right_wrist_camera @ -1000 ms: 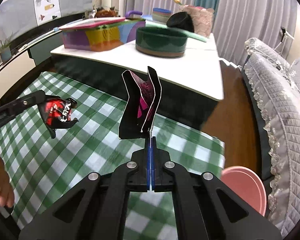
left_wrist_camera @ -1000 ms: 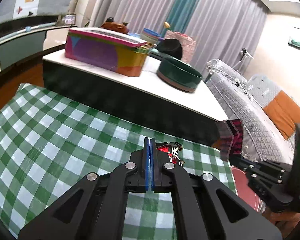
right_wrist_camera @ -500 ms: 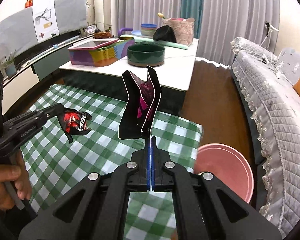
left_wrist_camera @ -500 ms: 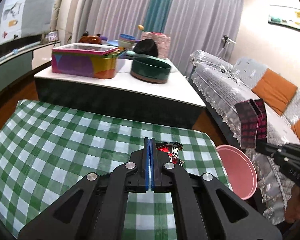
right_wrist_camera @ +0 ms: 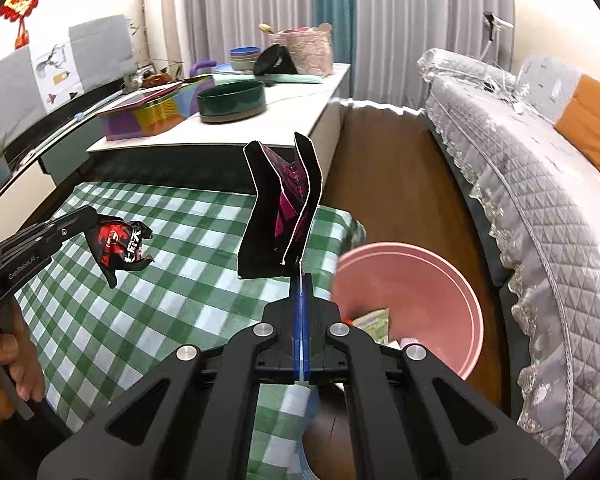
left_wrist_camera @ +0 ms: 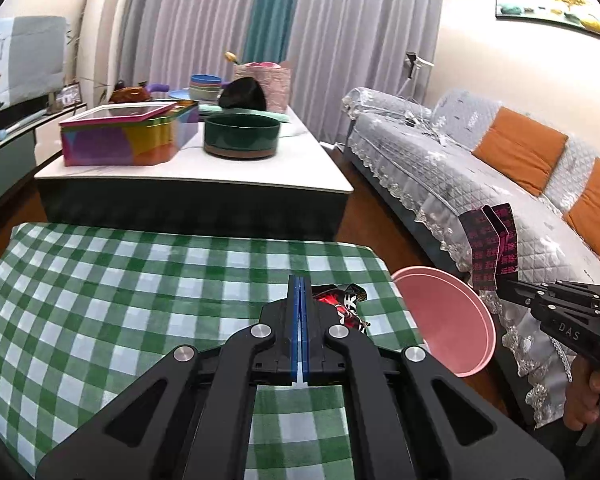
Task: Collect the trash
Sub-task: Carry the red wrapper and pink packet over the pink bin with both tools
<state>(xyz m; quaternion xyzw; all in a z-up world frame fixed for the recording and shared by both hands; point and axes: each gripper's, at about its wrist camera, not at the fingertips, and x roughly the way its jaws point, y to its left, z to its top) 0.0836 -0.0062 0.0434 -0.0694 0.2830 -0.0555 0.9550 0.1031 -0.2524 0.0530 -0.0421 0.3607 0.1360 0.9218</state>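
A: Where did the trash stand at that point?

B: Both pieces were off the table and in hand. The left gripper point(left_wrist_camera: 300, 296) had its jaws pressed together on a red and black wrapper point(right_wrist_camera: 120, 242), which hung above the green checked tablecloth point(left_wrist_camera: 120, 280). The right gripper point(right_wrist_camera: 302, 280) was pinching a folded black and pink carton point(right_wrist_camera: 282, 208) by its lower edge, upright, near the table's right end.

A: And the bin?

B: A pink bin point(right_wrist_camera: 440, 280) sat on the floor just beside the table, between it and the grey sofa point(left_wrist_camera: 480, 184). Some scraps already lay inside, a pale packet point(right_wrist_camera: 374, 320) among them, so part of the job looked done.

A: What was left?

B: As I judged it, both held pieces had yet to be dropped in. The carton was the closer of the two, nearly over the rim; the wrapper was farther off, over the cloth. I saw no other loose trash on the cloth, though the grippers hid part of it.
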